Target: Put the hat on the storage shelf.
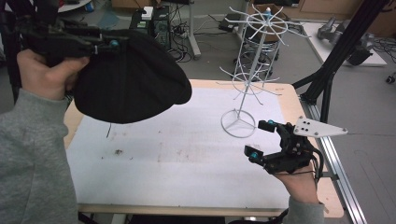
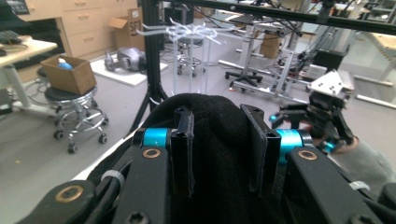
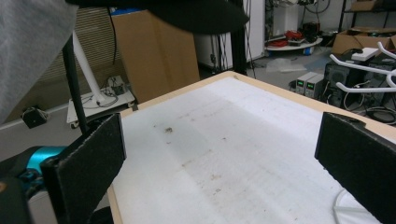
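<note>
Aloft, left hand-held gripper clenched on black cap, raised over desk far-left corner; right hand-held gripper released, empty, beside white wire rack; no legible label on cap.

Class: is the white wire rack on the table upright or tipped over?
Upright: the white wire rack rests on its round base on the table, pole vertical.

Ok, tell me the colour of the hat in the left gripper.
Black hat, clearest in the high view.
</note>
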Tool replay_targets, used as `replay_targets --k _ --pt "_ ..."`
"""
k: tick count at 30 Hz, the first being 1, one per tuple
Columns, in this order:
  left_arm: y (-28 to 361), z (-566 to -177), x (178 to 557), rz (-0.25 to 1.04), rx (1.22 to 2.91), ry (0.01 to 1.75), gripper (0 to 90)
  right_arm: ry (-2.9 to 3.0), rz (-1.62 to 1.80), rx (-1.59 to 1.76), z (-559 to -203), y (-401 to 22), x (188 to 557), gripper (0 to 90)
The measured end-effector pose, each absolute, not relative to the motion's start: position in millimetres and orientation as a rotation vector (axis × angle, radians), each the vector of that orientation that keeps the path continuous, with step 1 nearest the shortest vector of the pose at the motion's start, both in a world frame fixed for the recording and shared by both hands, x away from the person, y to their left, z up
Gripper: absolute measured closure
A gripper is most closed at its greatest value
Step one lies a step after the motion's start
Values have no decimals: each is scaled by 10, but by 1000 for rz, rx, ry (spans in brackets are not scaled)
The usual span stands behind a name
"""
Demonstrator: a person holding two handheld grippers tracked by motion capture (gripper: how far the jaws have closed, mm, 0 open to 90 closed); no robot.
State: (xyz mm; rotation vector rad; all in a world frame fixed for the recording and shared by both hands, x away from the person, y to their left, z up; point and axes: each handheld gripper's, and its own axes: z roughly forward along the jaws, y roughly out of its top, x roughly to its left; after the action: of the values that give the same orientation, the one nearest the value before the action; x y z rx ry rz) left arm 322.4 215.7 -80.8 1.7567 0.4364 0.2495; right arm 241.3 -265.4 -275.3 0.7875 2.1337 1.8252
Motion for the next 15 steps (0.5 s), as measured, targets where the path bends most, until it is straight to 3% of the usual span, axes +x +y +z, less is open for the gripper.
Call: replay_targets --k 15 --pt "1801 -468 3684 215 1789 395 669 2168 1807 811 -2804 -2666 2352 8"
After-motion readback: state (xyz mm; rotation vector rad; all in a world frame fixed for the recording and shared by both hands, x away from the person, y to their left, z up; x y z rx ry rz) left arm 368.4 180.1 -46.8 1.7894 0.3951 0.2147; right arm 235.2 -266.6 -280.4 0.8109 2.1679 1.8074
